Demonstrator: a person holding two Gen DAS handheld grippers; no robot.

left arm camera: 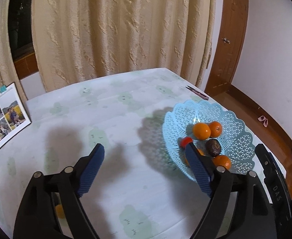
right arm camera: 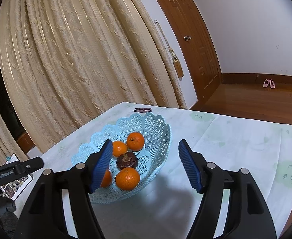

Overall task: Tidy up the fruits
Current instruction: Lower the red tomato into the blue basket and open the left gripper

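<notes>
A light blue lattice basket stands on the table. It holds several oranges, one dark brown fruit and a small red fruit at its near-left rim. My left gripper is open over bare cloth just left of the basket, nothing between its fingers. Its right finger overlaps the basket's edge. My right gripper is open in front of the basket, holding nothing; its left finger hides part of an orange. An orange shape shows under the left gripper's frame.
The table has a pale cloth with green prints. A photo calendar lies at its left edge, and a small pink clip beyond the basket. Beige curtains hang behind. A wooden door and floor are on the right.
</notes>
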